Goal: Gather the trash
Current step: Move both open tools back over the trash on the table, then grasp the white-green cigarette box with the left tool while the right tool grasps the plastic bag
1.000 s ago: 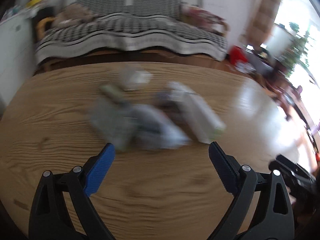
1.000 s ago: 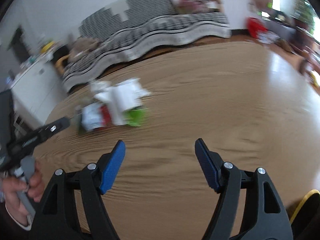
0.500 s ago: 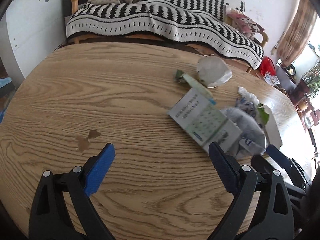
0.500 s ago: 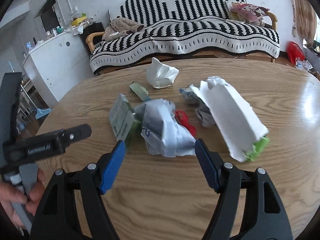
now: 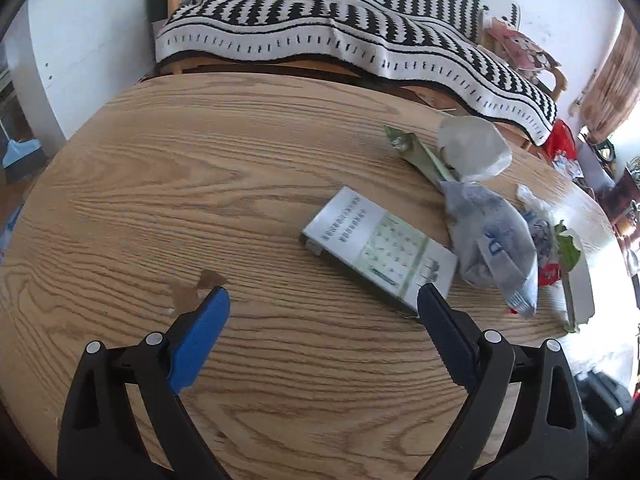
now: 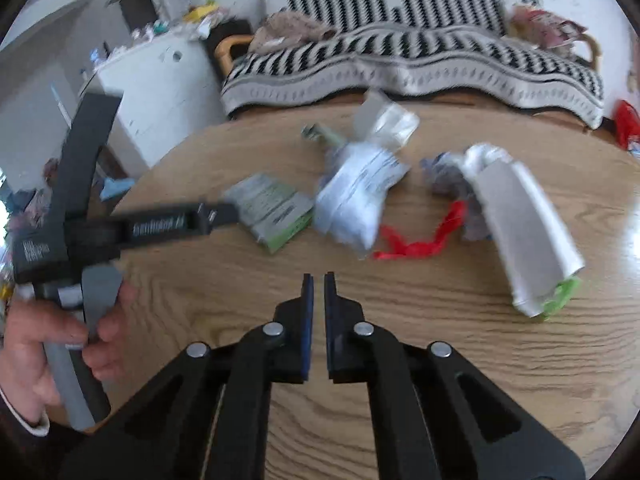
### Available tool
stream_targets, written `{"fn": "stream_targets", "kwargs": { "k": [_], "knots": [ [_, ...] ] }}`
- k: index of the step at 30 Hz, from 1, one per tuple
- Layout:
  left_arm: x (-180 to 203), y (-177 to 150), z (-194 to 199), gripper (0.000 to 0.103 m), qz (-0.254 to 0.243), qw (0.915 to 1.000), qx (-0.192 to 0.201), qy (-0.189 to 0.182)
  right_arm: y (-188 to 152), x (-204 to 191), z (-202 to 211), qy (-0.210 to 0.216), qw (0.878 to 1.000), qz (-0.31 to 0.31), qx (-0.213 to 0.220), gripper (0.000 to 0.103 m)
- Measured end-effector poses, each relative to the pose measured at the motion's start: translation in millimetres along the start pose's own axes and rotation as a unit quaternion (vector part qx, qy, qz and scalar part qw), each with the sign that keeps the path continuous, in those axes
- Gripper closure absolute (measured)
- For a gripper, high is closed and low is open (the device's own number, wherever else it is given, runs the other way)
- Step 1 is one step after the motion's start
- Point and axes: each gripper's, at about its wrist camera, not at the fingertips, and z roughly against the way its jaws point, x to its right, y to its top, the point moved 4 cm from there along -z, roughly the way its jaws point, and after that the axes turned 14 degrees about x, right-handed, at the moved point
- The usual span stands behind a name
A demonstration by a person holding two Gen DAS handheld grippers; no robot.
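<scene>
- The left gripper (image 5: 322, 304) has its blue-padded jaws wide apart, holding nothing, above the round wooden table (image 5: 200, 184).
- The right gripper (image 6: 319, 280) is closed, with nothing between its pads.
- The trash lies together on the table: a flat grey-green cardboard box (image 5: 378, 250), a crumpled white plastic bag (image 5: 494, 246) and a red plastic strip (image 6: 420, 240).

A flat grey-green printed box (image 5: 380, 252) lies on the wooden counter (image 5: 200, 200). Beside it, a crumpled white plastic bag (image 5: 492, 244), crumpled paper (image 5: 472, 148), a green wrapper (image 5: 420, 156), a red scrap (image 6: 416, 240) and a white carton (image 6: 524, 232) are scattered.
</scene>
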Motion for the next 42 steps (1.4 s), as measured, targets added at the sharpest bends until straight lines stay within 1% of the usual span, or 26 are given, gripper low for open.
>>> {"fn": "stream_targets", "kwargs": {
  "k": [1, 2, 3, 4, 5, 6, 7, 9, 11, 14, 15, 16, 19, 22, 24, 26, 28, 29, 31, 32, 34, 35, 37, 38, 41, 42],
  "knots": [
    [0, -1, -1, 0.011, -0.002, 1.0000, -0.003, 0.001, 3, 5, 0, -0.007, 1.000, -0.009, 0.006, 0.094],
    [2, -3, -2, 0.011, -0.005, 1.0000, -0.008, 0.001, 7, 10, 1, -0.014, 0.999, -0.026, 0.015, 0.085],
    [4, -4, -2, 0.011, -0.009, 0.9999, -0.009, 0.002, 9, 14, 3, -0.015, 0.999, -0.039, 0.023, 0.044],
    [5, -5, -2, 0.011, -0.013, 0.9999, -0.009, 0.003, 14, 16, 5, -0.017, 0.998, -0.053, 0.043, 0.011],
    [5, -5, -2, 0.011, -0.017, 0.9998, -0.008, 0.005, 18, 17, 8, -0.017, 0.996, -0.056, 0.061, 0.010],
    [5, -5, -2, 0.011, -0.021, 0.9997, -0.007, 0.007, 20, 17, 9, -0.016, 0.996, -0.057, 0.064, 0.012],
    [4, -5, -2, 0.011, -0.022, 0.9997, -0.006, 0.007, 24, 16, 5, -0.011, 0.996, -0.057, 0.062, 0.020],
    [0, -5, -1, 0.011, -0.021, 0.9997, -0.006, 0.009, 31, 13, -11, -0.007, 0.997, -0.054, 0.054, 0.027],
    [-7, -4, -2, 0.011, -0.015, 0.9997, -0.004, 0.020, 31, 15, -23, -0.010, 0.997, -0.054, 0.045, 0.031],
    [-13, -4, -6, 0.011, -0.002, 0.9997, -0.011, 0.021, 30, 18, -43, -0.003, 0.997, -0.070, 0.029, 0.038],
    [-14, -5, -8, 0.011, 0.000, 0.9997, -0.015, 0.021, 30, 18, -48, 0.001, 0.997, -0.072, 0.025, 0.054],
    [-14, -5, -11, 0.011, 0.002, 0.9996, -0.019, 0.021, 29, 17, -52, 0.010, 0.997, -0.072, 0.017, 0.075],
    [-12, -5, -18, 0.011, 0.016, 0.9993, -0.028, 0.021, 33, 13, -47, 0.019, 0.997, -0.067, 0.023, 0.079],
    [-6, 0, -24, 0.010, 0.037, 0.9986, -0.031, 0.022, 36, 9, -23, 0.025, 0.997, -0.064, 0.043, 0.080],
    [-4, 6, -27, 0.010, 0.047, 0.9979, -0.033, 0.030, 37, 6, -3, 0.029, 0.997, -0.057, 0.054, 0.080],
    [-4, 16, -27, 0.010, 0.034, 0.9984, -0.019, 0.041, 35, 6, 16, 0.036, 0.996, -0.051, 0.056, 0.080],
    [-6, 33, -25, 0.009, -0.019, 0.9980, 0.008, 0.060, 31, 8, 28, 0.036, 0.997, -0.045, 0.055, 0.080],
    [-6, 37, -25, 0.009, -0.038, 0.9977, 0.012, 0.055, 29, 11, 35, 0.036, 0.997, -0.042, 0.053, 0.080],
    [-2, 40, -22, 0.009, -0.061, 0.9976, 0.023, 0.024, 25, 13, 44, 0.034, 0.998, -0.036, 0.049, 0.080],
    [5, 39, -20, 0.008, -0.085, 0.9959, 0.029, 0.004, 23, 15, 49, 0.033, 0.998, -0.031, 0.047, 0.080],
    [16, 31, -23, 0.007, -0.120, 0.9924, 0.021, -0.015, 21, 16, 56, 0.034, 0.998, -0.029, 0.044, 0.080],
    [19, 28, -26, 0.007, -0.137, 0.9904, 0.018, -0.010, 19, 17, 60, 0.034, 0.998, -0.028, 0.044, 0.080],
    [20, 28, -22, 0.007, -0.157, 0.9871, 0.033, -0.001, 16, 17, 66, 0.036, 0.998, -0.026, 0.043, 0.080],
    [20, 31, -20, 0.007, -0.167, 0.9849, 0.043, -0.007, 15, 16, 70, 0.037, 0.998, -0.024, 0.042, 0.080],
    [14, 49, -9, 0.007, -0.215, 0.9731, 0.072, -0.041, 10, 16, 82, 0.041, 0.998, -0.016, 0.040, 0.080],
    [10, 52, -6, 0.007, -0.236, 0.9663, 0.075, -0.070, 8, 16, 85, 0.042, 0.998, -0.013, 0.037, 0.080]
  ]
}}
